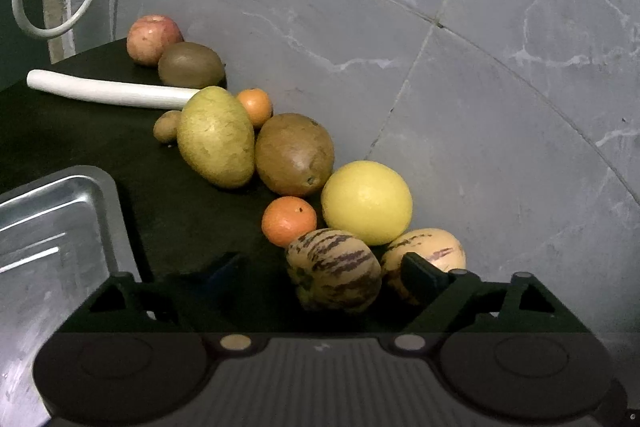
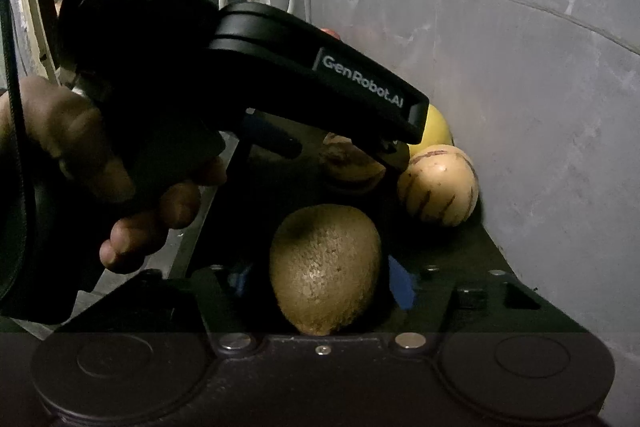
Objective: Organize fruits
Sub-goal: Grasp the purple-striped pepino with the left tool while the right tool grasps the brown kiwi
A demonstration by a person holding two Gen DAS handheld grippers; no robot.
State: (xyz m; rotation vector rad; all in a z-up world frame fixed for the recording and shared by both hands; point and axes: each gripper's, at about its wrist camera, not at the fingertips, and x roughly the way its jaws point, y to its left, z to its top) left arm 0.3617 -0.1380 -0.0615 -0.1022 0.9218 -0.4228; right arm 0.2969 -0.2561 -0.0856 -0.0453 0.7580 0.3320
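A row of fruit lies on the dark table along the wall. A striped melon (image 1: 334,269) sits between the fingers of my left gripper (image 1: 320,267), which is open, with a gap on its left side. Behind it lie a second striped melon (image 1: 436,251), a yellow round fruit (image 1: 366,201), an orange (image 1: 288,219), a brown fruit (image 1: 294,155) and a green pear-shaped fruit (image 1: 216,139). In the right wrist view a fuzzy kiwi (image 2: 324,267) sits deep between the blue pads of my right gripper (image 2: 320,281). The pads stand close to its sides, with a thin dark gap on the left.
A metal tray (image 1: 48,227) stands at the near left. A white tube (image 1: 108,91) lies across the table, with an apple (image 1: 152,39) and another kiwi (image 1: 190,65) beyond it. A grey marble wall (image 1: 480,67) closes the right side. A person's hand (image 2: 80,147) holds the left gripper.
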